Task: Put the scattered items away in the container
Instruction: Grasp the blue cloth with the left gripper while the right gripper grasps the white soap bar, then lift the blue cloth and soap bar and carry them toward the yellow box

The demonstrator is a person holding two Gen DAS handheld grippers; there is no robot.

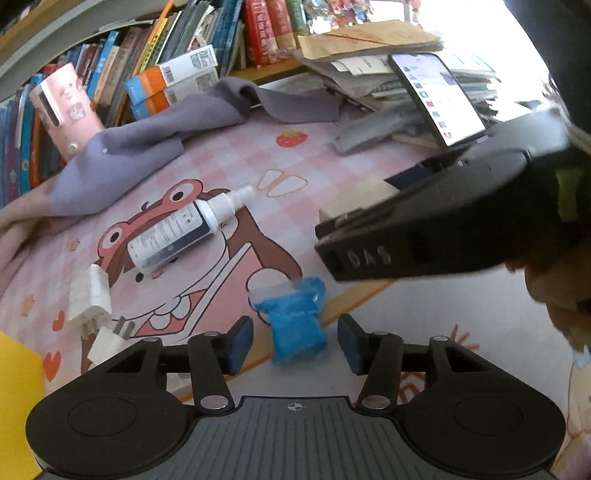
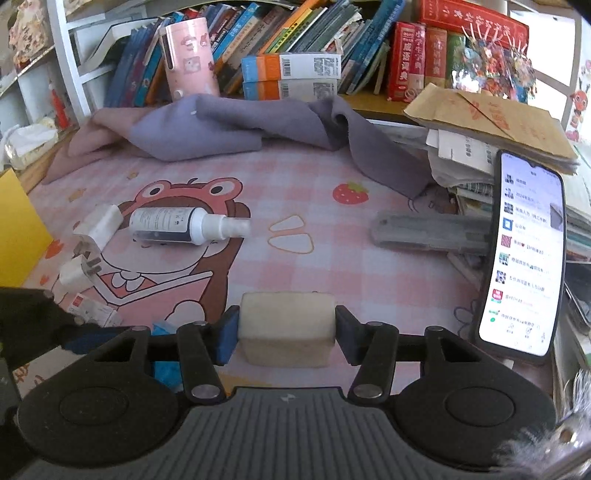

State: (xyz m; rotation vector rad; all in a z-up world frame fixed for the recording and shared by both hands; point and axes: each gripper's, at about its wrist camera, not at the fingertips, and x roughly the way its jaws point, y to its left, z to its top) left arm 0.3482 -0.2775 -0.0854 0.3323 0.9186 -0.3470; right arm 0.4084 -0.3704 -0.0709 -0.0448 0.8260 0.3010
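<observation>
**Two grippers low over the mat, one block held**

Two grippers work over a pink cartoon mat (image 2: 332, 258). The right gripper (image 2: 287, 326) is clamped on a cream block (image 2: 286, 325); both blue pads press its sides, and the block sits just above or on the mat, which of the two cannot be told. From the left wrist view the same right gripper (image 1: 334, 225) shows from the side with the block (image 1: 360, 199) in its tip.

The left gripper (image 1: 295, 339) is spread wide, its pads (image 1: 240, 343) standing on either side of a blue packet (image 1: 297, 325) without touching it. The packet lies on the mat near the front edge.

Farther back a white spray bottle (image 2: 184, 225) lies on its side over the frog drawing, nozzle toward the right. Just left of it are two white plugs (image 2: 98, 225), prongs showing, and a small white box (image 2: 92, 308) nearer the camera. A yellow container (image 2: 18, 229) stands at the mat's left edge, well apart from the block and packet.

A purple cloth (image 2: 229, 125) is bunched along the back of the mat, a pink case (image 2: 190, 59) upright behind it against a row of books (image 2: 295, 33). At right, a lit phone (image 2: 524, 254) leans against a paper stack (image 2: 480, 122), with a grey bar (image 2: 428, 230) lying beside it.
</observation>
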